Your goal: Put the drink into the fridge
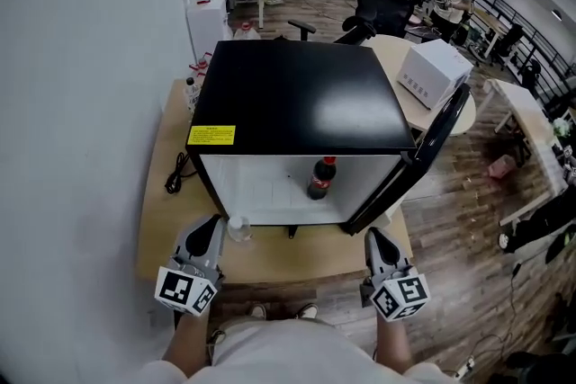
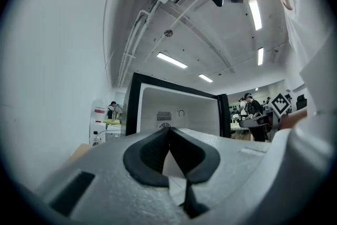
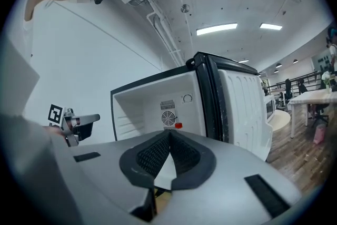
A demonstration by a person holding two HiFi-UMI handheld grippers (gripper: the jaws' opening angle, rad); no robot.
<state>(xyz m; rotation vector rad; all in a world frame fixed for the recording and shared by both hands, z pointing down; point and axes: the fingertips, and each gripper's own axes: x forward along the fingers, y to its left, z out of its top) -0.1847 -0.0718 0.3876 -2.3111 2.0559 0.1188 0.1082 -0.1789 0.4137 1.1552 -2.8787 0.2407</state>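
Note:
The drink, a dark cola bottle point(image 1: 321, 178) with a red cap, stands upright inside the black mini fridge point(image 1: 297, 94), just right of the middle. The fridge door point(image 1: 423, 159) hangs open to the right. My left gripper point(image 1: 214, 223) is shut and empty in front of the fridge's left corner. My right gripper point(image 1: 373, 236) is shut and empty below the door's lower edge. In the left gripper view the left gripper point(image 2: 169, 129) faces the white fridge interior point(image 2: 179, 108). In the right gripper view only the bottle's red cap point(image 3: 178, 125) shows above the right gripper point(image 3: 169, 134).
The fridge sits on a wooden table point(image 1: 166, 193). A small clear object point(image 1: 238, 227) lies by my left gripper. A black cable point(image 1: 176, 174) trails at the left, and a water bottle point(image 1: 191, 92) stands behind it. A white box point(image 1: 434, 72) sits at the right rear. People stand far back.

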